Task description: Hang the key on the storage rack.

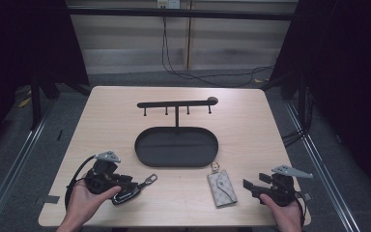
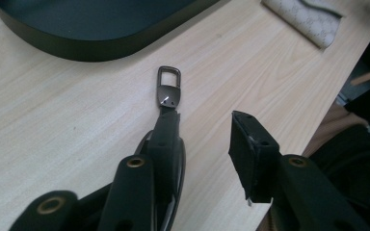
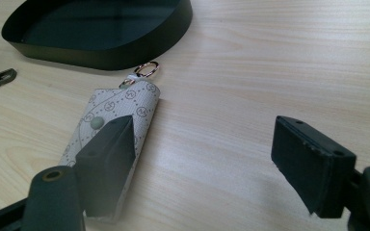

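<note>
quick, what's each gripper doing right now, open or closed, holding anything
Left gripper: open, holding nothing; one jaw lies over the dark key strap.
Right gripper: open, holding nothing; beside the patterned key pouch.

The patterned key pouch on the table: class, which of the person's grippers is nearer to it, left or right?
Right. The right gripper sits just right of the key pouch, jaws open beside it. The left gripper lies farther off, across the table to the pouch's left, by a black key fob.

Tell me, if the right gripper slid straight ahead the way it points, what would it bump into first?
Probably the key pouch: it lies just ahead of the open right gripper, by one jaw. Past it sits the black tray. Depth is hard to judge.
</note>
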Demonstrator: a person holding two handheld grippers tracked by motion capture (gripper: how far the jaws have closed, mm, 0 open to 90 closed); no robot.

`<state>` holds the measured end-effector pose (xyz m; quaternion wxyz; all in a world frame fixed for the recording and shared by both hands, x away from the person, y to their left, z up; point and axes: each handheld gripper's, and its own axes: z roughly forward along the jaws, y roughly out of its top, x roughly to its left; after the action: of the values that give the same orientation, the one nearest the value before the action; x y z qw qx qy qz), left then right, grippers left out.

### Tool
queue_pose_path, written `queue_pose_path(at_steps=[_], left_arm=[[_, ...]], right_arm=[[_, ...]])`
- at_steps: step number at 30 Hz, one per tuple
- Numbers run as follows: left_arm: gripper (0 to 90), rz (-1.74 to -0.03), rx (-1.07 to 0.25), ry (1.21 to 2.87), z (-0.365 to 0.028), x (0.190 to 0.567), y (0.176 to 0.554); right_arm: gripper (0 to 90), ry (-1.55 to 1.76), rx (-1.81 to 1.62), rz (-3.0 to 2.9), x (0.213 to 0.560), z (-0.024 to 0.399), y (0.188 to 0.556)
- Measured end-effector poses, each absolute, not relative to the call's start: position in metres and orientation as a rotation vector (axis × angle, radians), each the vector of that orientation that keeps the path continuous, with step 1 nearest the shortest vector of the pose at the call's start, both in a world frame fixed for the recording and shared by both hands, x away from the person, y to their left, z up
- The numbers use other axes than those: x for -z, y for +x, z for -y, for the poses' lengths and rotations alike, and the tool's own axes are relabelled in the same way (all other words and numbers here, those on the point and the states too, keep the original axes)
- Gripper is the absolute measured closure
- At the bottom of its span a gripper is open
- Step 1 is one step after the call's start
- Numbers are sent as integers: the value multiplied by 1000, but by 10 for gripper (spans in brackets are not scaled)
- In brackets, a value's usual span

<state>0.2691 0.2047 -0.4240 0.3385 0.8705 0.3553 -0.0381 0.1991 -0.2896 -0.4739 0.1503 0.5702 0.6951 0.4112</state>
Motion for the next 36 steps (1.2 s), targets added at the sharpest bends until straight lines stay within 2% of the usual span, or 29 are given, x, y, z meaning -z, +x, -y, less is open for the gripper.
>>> queue_pose_path(at_steps=[2, 10, 16, 20, 36], left_arm=[[581, -951, 73, 2355, -197, 425, 274], [576, -958, 70, 2413, -185, 424, 281], [617, -947, 80, 2459, -178, 422, 288], [598, -944, 74, 2461, -172, 420, 291], [645, -912, 141, 2577, -148, 426, 307]], right_arm=[[233, 1643, -1187, -1997, 474, 290, 200], [233, 1644, -1181, -2001, 475, 289, 199], [233, 1641, -1178, -2014, 476, 289, 200], [233, 1639, -1173, -2018, 476, 288, 200], [234, 1643, -1172, -2022, 476, 288, 200]])
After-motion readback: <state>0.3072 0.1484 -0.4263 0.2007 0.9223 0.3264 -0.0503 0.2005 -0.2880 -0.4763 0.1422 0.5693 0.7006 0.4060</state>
